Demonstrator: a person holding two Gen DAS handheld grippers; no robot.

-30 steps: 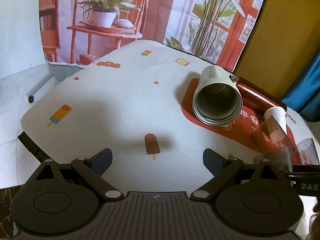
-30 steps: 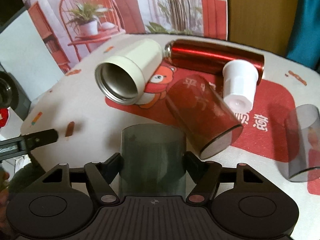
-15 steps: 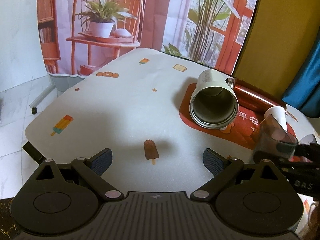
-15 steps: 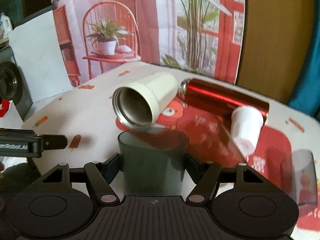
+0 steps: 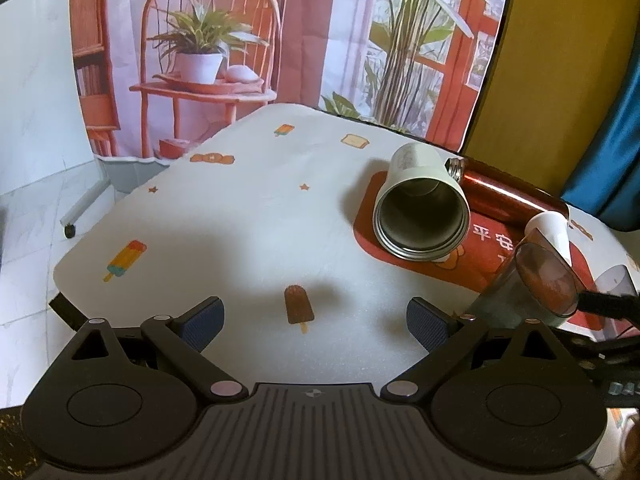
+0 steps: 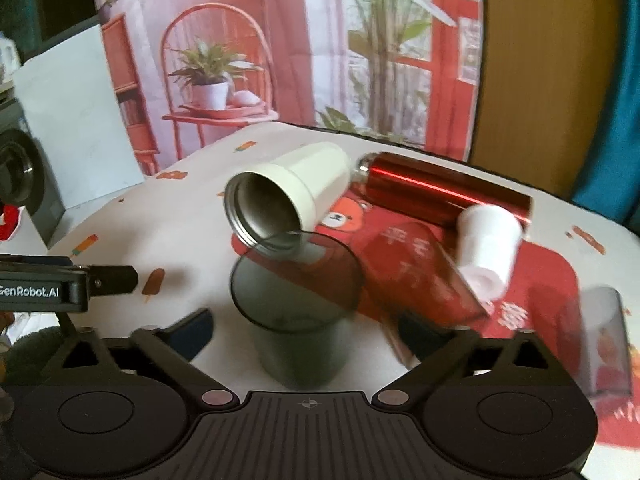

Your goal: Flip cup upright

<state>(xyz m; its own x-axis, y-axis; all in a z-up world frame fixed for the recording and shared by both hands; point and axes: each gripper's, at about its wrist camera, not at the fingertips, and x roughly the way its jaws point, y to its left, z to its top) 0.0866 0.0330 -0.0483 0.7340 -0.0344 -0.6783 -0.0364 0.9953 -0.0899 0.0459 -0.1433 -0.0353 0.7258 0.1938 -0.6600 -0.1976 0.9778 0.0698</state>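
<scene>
A smoky grey see-through cup (image 6: 298,320) stands upright on the table, mouth up, between my right gripper's (image 6: 304,330) fingers. The fingers are spread apart and stand clear of its sides. In the left wrist view the same cup (image 5: 524,292) shows at the right, with the right gripper's finger (image 5: 608,304) beside it. My left gripper (image 5: 316,318) is open and empty, low over the white tablecloth (image 5: 240,220) near a printed ice lolly.
On the red mat (image 6: 540,276) lie a cream steel mug (image 6: 288,200) on its side, a red flask (image 6: 440,192), a white cap (image 6: 488,240), a red see-through cup (image 6: 420,276) and another clear cup (image 6: 608,340) at the right.
The right gripper turned the grey cup from lying to upright, set it on the table, and its fingers opened off it. The left gripper stayed open and barely moved.
</scene>
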